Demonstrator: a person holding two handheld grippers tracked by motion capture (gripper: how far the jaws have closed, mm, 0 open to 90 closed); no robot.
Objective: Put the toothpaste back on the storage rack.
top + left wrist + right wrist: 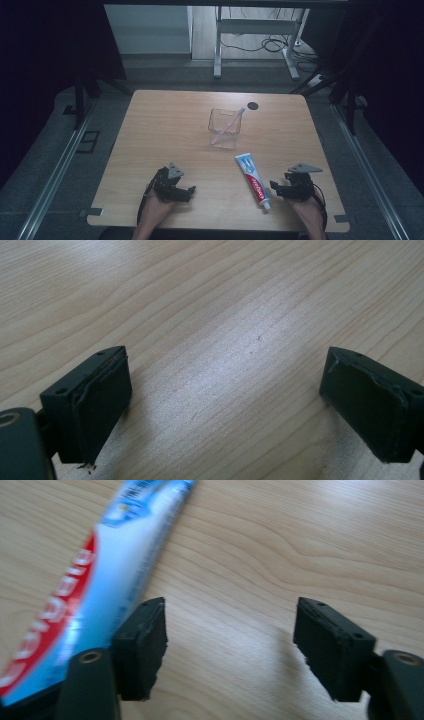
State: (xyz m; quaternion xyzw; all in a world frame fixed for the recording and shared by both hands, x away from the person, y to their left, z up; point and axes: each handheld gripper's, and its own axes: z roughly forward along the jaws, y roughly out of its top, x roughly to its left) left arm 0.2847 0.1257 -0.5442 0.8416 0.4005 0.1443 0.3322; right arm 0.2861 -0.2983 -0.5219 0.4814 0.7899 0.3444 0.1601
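Observation:
A white, blue and red toothpaste tube lies flat on the wooden table, cap toward the front edge. A clear plastic cup stands mid-table with a pink toothbrush leaning inside it. My right gripper rests just right of the tube's cap end. In the right gripper view its jaws stand apart over bare wood, and the tube lies outside the left jaw. My left gripper sits at the front left, open with only wood between its pads.
A small dark round hole marks the table's far side, right of the cup. Beyond the table stand white desk legs and floor cables. Metal rails run along the floor on both sides.

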